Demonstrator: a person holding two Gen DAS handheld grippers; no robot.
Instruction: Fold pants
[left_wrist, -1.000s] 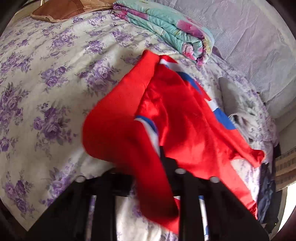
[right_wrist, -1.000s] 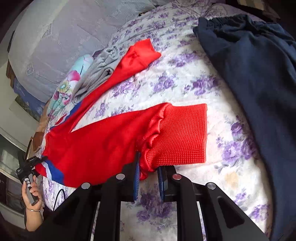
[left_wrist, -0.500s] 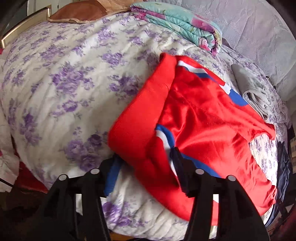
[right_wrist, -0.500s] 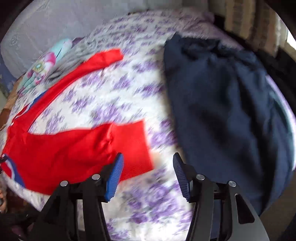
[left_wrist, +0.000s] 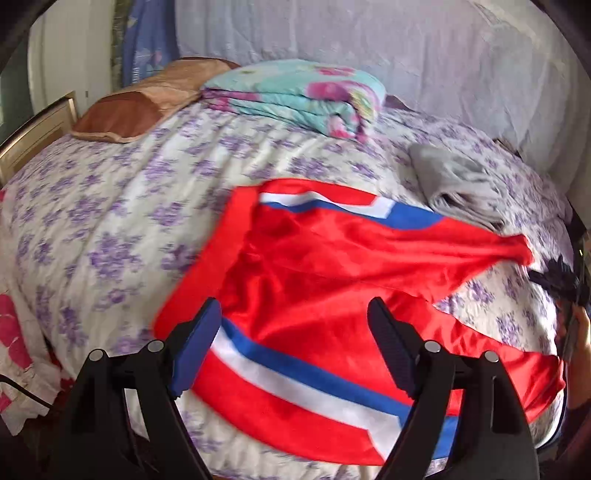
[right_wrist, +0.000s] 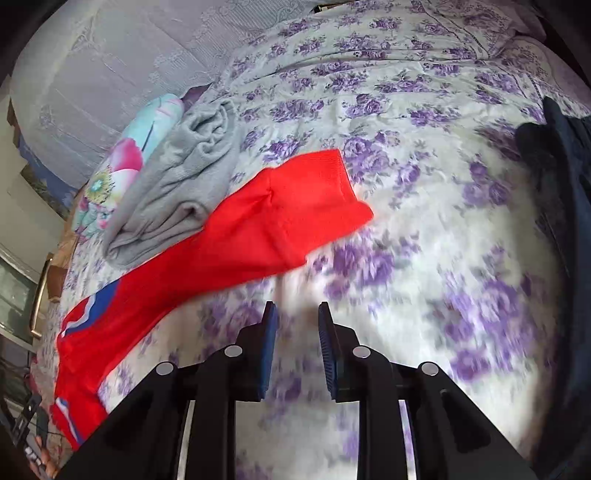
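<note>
Red pants (left_wrist: 332, 266) with blue and white stripes lie spread on the floral bedspread (left_wrist: 110, 221), waist end nearest my left gripper. My left gripper (left_wrist: 293, 306) hovers over the waistband, its jaws opening wide; the cloth lies below them and neither pad presses it. In the right wrist view one red leg (right_wrist: 258, 229) runs diagonally, its ribbed cuff (right_wrist: 317, 195) up and left of my right gripper (right_wrist: 297, 306). The right jaws are closing with only bare bedspread (right_wrist: 406, 258) showing through the narrow gap.
A folded grey garment (left_wrist: 454, 184) (right_wrist: 184, 173) lies beside the far leg. A folded teal floral blanket (left_wrist: 295, 96) and a brown pillow (left_wrist: 147, 103) sit at the head of the bed. A dark navy garment (right_wrist: 565, 184) covers the right edge. A hand (left_wrist: 580, 332) shows at the right.
Both grippers have let go of the red pants. The left one opened and drew back from the waistband. The right one left the near cuff, swung across, and its jaws narrowed again.
</note>
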